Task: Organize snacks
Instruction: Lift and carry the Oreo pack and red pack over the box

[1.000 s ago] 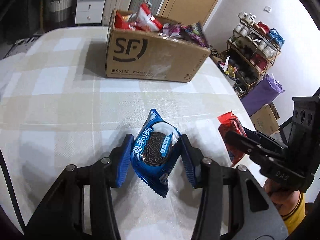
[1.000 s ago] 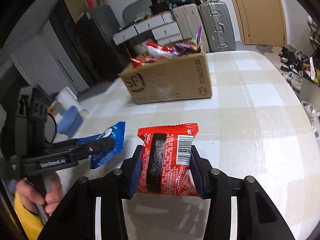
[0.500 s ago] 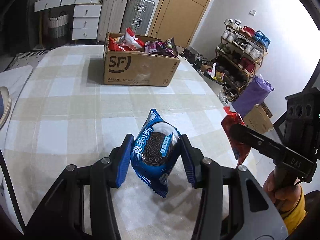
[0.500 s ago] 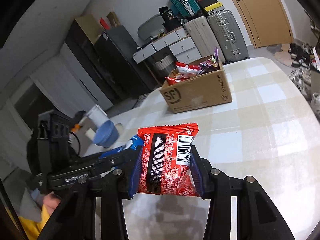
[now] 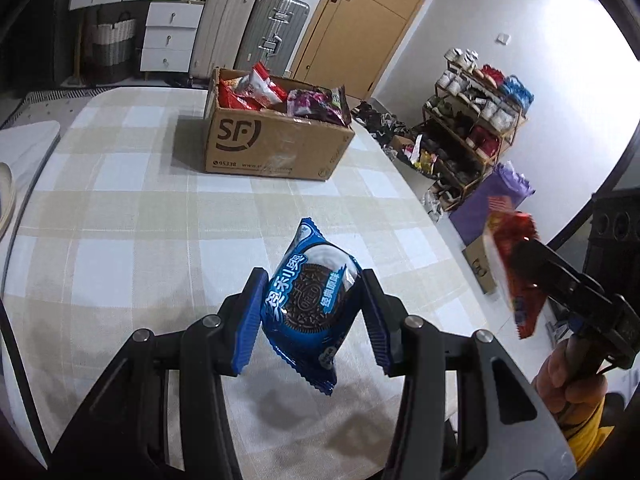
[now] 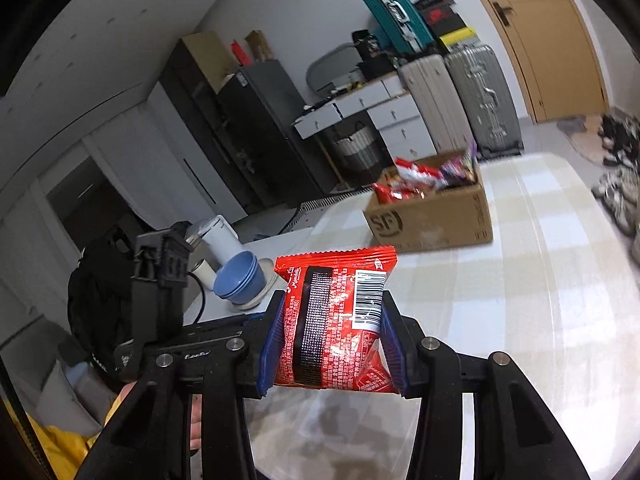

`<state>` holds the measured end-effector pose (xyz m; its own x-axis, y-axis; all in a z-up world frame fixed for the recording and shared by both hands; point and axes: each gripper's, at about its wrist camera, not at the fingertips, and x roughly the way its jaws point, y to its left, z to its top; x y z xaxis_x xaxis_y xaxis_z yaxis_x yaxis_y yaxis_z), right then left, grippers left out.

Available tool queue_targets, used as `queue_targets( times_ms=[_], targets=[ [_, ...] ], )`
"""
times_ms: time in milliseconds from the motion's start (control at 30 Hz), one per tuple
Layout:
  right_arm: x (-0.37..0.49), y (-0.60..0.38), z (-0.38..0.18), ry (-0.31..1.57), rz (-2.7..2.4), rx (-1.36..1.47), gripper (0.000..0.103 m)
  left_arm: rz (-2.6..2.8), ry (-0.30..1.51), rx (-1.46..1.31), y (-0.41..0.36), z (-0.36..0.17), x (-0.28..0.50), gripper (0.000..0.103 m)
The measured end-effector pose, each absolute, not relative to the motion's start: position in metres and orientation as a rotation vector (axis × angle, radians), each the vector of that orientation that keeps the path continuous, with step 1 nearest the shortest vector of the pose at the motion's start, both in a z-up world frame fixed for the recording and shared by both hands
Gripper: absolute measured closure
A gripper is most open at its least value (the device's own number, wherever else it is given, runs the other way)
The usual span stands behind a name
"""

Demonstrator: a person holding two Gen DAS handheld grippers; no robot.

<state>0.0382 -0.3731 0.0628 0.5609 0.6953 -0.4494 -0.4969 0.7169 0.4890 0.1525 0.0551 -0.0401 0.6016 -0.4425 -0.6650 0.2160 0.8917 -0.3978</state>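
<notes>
Left wrist view: left gripper (image 5: 312, 316) clamps an Oreo pack (image 5: 310, 300) by its sides, right gripper (image 6: 332, 344) likewise a red pack (image 6: 336, 320), both clear of the table (image 5: 120, 208), likely bound for the box (image 5: 276, 146).

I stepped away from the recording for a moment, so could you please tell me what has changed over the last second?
Both grippers have drawn back and up from the brown cardboard SF box, which now looks smaller and farther away. The left gripper still clamps the blue Oreo packet, and the right gripper the red foil snack packet. Nothing was let go; the box and the checked tablecloth stayed put.
</notes>
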Motion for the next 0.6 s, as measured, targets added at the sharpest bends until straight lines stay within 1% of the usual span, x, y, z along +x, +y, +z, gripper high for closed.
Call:
queue_targets(
  times_ms=[167,333,433,600],
  targets=[
    [0.062,-0.369,0.087,0.654,0.727,0.299,0.059,-0.376,0.836,-0.297,0.066,-0.022,0.177,0.060],
    [0.092,-0.366,0.124,0.620,0.740,0.233,0.059,-0.361,0.808,-0.299,0.075,0.005,0.213,0.060],
    [0.122,-0.362,0.144,0.601,0.733,0.208,0.059,-0.334,0.782,-0.272,0.076,0.023,0.242,0.060],
    [0.180,-0.351,0.157,0.600,0.710,0.195,0.059,-0.262,0.763,-0.265,0.077,0.038,0.302,0.060]
  ],
)
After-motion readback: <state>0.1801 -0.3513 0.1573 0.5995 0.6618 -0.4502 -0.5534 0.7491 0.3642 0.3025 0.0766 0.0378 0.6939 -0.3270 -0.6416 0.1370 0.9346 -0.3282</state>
